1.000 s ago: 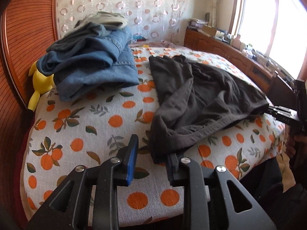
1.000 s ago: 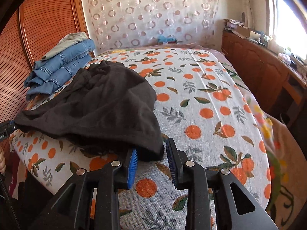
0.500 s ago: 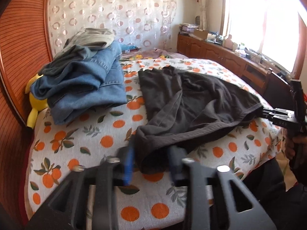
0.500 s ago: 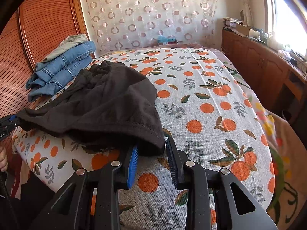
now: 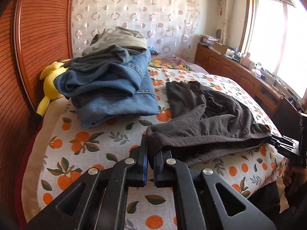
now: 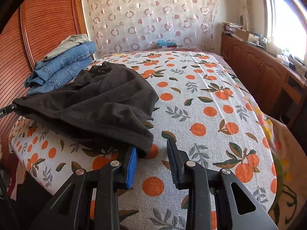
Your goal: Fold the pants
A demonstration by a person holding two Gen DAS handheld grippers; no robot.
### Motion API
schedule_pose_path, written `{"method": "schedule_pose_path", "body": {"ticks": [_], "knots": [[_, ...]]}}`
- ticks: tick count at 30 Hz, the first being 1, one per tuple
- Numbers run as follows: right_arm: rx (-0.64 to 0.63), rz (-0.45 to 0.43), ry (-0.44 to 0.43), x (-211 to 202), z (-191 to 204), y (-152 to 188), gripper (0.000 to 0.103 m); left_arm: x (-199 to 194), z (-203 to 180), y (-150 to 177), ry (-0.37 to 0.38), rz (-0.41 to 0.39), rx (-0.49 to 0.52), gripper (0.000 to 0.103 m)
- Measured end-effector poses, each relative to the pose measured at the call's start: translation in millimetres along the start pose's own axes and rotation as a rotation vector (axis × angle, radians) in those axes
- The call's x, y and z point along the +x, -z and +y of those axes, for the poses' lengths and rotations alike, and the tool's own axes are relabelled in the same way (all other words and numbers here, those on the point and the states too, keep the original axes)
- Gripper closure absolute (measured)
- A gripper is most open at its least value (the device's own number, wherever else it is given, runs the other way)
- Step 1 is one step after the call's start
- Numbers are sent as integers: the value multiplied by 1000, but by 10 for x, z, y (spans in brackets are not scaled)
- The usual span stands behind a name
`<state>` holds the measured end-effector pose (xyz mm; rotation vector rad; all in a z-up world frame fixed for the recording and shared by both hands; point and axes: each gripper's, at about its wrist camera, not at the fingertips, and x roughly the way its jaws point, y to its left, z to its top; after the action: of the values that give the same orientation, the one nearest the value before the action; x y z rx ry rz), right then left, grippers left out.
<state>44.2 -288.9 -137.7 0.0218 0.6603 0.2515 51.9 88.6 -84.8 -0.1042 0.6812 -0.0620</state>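
Observation:
Dark grey pants (image 5: 207,122) lie crumpled on the orange-print bed (image 5: 86,140). My left gripper (image 5: 150,149) is shut on one corner of their hemmed edge and lifts it slightly. In the right wrist view the pants (image 6: 99,103) spread across the bed's left half. My right gripper (image 6: 153,149) is open; the other corner of the pants rests against its left blue pad (image 6: 132,161), and the right finger stands apart. The right gripper also shows at the far right of the left wrist view (image 5: 284,145).
A pile of folded jeans and grey clothes (image 5: 113,82) sits at the head of the bed by the wooden headboard (image 5: 38,38), next to a yellow plush toy (image 5: 49,84). A wooden cabinet (image 6: 264,72) runs along the window side.
My left gripper moved forward onto the pants corner, closed on it and raised it. My right gripper stayed open at the other corner, which now lies against its left pad.

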Motion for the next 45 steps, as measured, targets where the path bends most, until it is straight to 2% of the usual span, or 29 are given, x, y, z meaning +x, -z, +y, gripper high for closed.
{"method": "schedule_pose_path", "body": {"ticks": [5,6,7,9,13,20,25,28,32,36,39,42,45], "knots": [[-19,-7,-19,-9,29,29,74,21,-10,23,11,4,-10,98],[-27,-12,-37,-18,34,33,91,15,-23,18,14,3,-8,98],[-39,-10,-41,-21,39,27,98,4,-43,0,23,0,-4,98],[-61,-25,-30,-75,13,-24,98,-23,-90,-52,38,-1,13,99],[-90,-94,52,-330,-180,-333,98,-214,-286,-282,84,-56,47,99],[-128,-313,118,-1306,-457,-1092,98,-809,-699,-1018,188,-219,107,99],[-177,-452,151,-1973,-504,-1560,98,-1357,-956,-1691,194,-364,184,99],[-208,-498,161,-2181,-492,-1769,98,-1502,-962,-1879,190,-405,185,99],[-245,-476,158,-2029,-467,-1928,98,-1323,-829,-1981,172,-376,167,99],[-264,-398,163,-1544,-448,-2109,98,-753,-690,-2022,122,-286,156,99],[-254,-365,181,-1250,-473,-2448,98,-385,-649,-2185,68,-250,149,99],[-230,-412,196,-1252,-415,-2878,98,-360,-684,-2438,49,-290,143,99],[-190,-470,185,-1286,-380,-2985,98,-478,-691,-2464,40,-333,122,99]]}}
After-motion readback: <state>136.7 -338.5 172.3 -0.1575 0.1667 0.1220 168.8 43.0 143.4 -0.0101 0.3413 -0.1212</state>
